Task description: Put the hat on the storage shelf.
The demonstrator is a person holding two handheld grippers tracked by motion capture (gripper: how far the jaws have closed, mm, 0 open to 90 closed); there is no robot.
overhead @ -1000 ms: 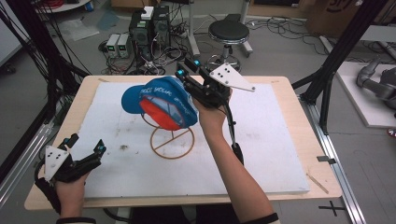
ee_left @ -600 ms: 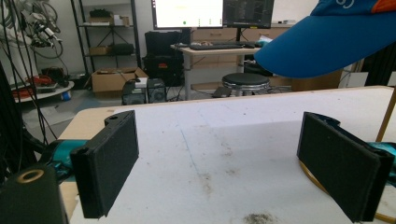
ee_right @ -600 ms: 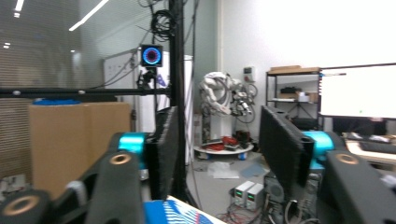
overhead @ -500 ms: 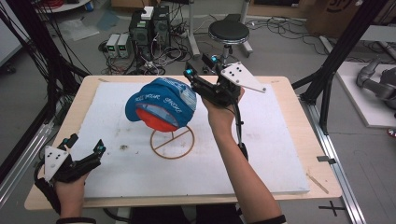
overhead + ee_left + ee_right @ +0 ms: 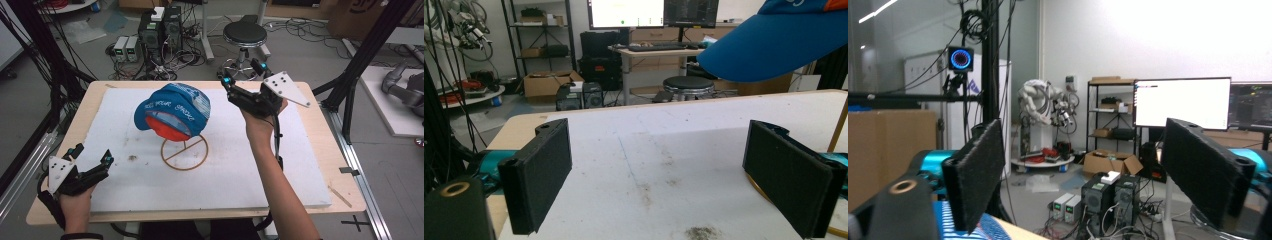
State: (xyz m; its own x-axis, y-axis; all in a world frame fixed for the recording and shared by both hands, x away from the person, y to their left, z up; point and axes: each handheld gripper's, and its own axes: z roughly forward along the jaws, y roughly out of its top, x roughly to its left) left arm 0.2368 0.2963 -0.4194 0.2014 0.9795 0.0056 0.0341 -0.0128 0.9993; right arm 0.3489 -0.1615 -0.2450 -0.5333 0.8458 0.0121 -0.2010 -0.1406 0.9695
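Blue knitted cap with orange lining (image 5: 174, 112), perched on top of a thin wooden ring-footed stand (image 5: 184, 152) near the middle of the white foam-covered tabletop (image 5: 280, 170). Free on all sides: bare white surface in front, to the left and to the right, far edge well behind.

Right hand-held gripper (image 5: 240, 82) raised just right of the cap, apart from it, near the far edge; jaws spread wide with nothing between them, room beyond seen through the gap in the right gripper view (image 5: 1078, 170). Half a second ago right against the cap's side, now drawn off to the right, jaws just been opening.

Left hand-held gripper (image 5: 92, 157) at the near left corner, released, jaws wide over bare surface (image 5: 659, 170), same spot as before.
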